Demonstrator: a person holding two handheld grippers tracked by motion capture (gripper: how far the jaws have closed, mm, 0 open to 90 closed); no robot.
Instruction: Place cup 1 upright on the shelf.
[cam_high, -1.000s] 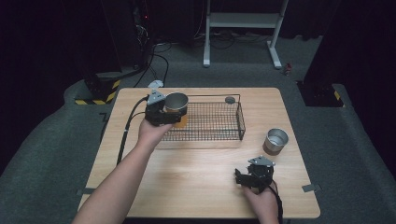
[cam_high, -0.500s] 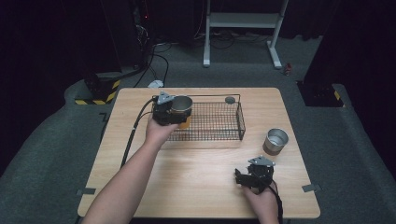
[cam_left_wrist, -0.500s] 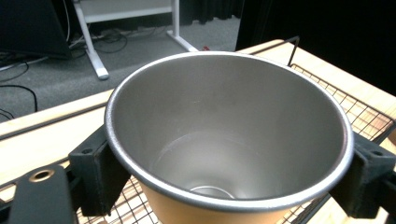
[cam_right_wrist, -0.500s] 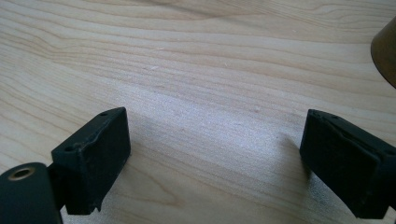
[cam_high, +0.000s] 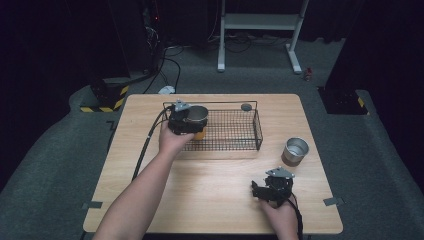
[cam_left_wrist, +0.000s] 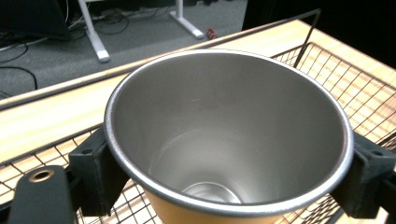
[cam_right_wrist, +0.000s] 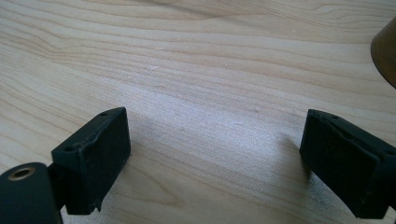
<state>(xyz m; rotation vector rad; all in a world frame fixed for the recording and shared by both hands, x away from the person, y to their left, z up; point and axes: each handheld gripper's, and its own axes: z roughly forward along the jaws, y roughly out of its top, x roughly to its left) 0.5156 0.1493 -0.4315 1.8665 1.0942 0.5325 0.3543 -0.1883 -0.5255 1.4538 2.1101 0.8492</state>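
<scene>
My left gripper (cam_high: 186, 121) is shut on a steel cup (cam_high: 197, 114) with an orange outer wall, held upright at the left end of the black wire basket (cam_high: 259, 129). In the left gripper view the cup's (cam_left_wrist: 224, 140) wide mouth is empty, one jaw presses on each side of it, and the basket's mesh (cam_left_wrist: 345, 88) lies below. I cannot tell whether the cup's base touches the mesh. My right gripper (cam_high: 272, 183) rests low on the table near the front right, open, with bare wood between its jaws (cam_right_wrist: 215, 158).
A second steel cup (cam_high: 295, 151) stands on the wooden table (cam_high: 210, 190) right of the basket; its brown side (cam_right_wrist: 385, 51) edges into the right gripper view. A small dark round thing (cam_high: 246, 106) lies behind the basket. Cables and a white stand are on the floor beyond.
My left hand has carried the cup to the right and down, further in over the basket's left end. The right gripper has stayed where it was.
</scene>
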